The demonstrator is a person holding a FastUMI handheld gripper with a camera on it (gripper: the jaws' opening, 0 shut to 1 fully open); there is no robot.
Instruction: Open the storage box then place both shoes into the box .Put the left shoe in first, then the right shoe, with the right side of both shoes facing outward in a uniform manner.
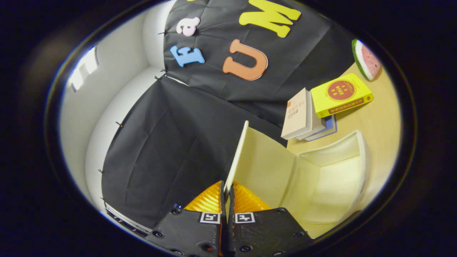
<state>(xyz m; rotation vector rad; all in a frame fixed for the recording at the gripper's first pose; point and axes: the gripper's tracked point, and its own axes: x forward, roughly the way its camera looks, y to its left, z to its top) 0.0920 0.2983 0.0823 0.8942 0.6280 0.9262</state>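
Black cloth hangs behind; the claw [227,191] is clenched on the box [321,178] lid [236,157], books [314,114] beyond.

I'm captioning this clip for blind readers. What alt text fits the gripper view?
The gripper is shut on the thin lid of a cream storage box, holding it swung open so the empty inside shows. Beyond the box, on the wooden table, lie a stack of books and a toy watermelon slice.

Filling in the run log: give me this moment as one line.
stage: opening box | gripper: shut on lid edge | lid: raised | storage box: open, no shoes inside | books: beyond box
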